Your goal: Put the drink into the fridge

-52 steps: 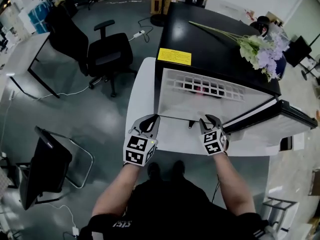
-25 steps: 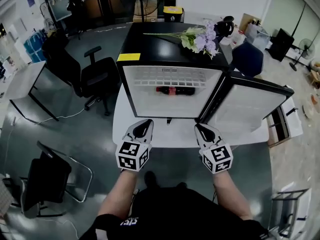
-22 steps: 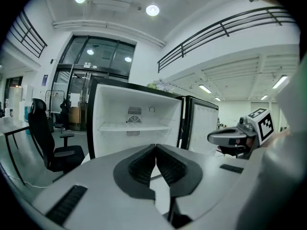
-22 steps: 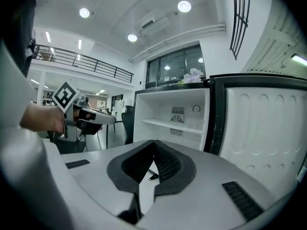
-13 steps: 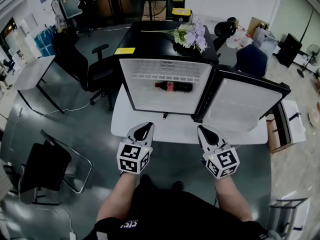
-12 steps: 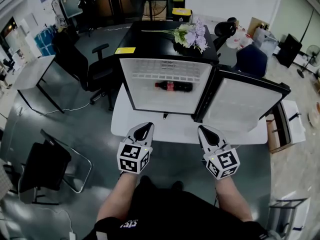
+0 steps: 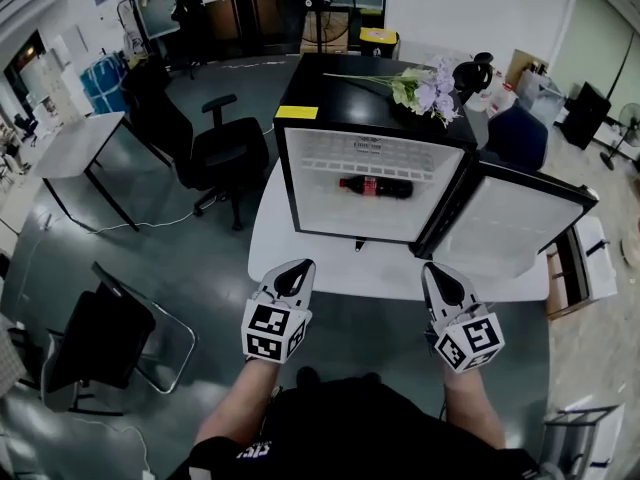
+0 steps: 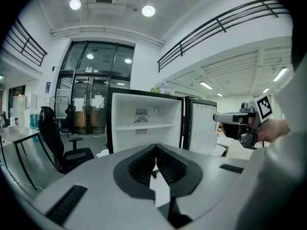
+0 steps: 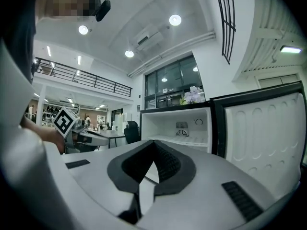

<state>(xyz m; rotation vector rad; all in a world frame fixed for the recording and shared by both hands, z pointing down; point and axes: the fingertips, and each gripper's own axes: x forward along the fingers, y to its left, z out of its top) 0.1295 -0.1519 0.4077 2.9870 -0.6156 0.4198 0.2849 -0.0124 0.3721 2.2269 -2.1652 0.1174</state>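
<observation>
Two closed, empty: left tool (image 7: 299,266), right tool (image 7: 433,267) | drink (image 7: 375,186) in fridge (image 7: 345,98), label unreadable

Floor (image 7: 200,248): grey, glossy.
Seating: black office chair (image 7: 225,153) and a dark folding chair (image 7: 110,333).
Desk (image 7: 75,148): white top, dark legs, left of the office chair.
Light: round ceiling lamps (image 8: 148,10) above a tall glazed front (image 8: 96,80).

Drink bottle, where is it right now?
In the head view the drink bottle lies on its side inside the open fridge, right of centre, nearer the swung-open door at the right.
</observation>
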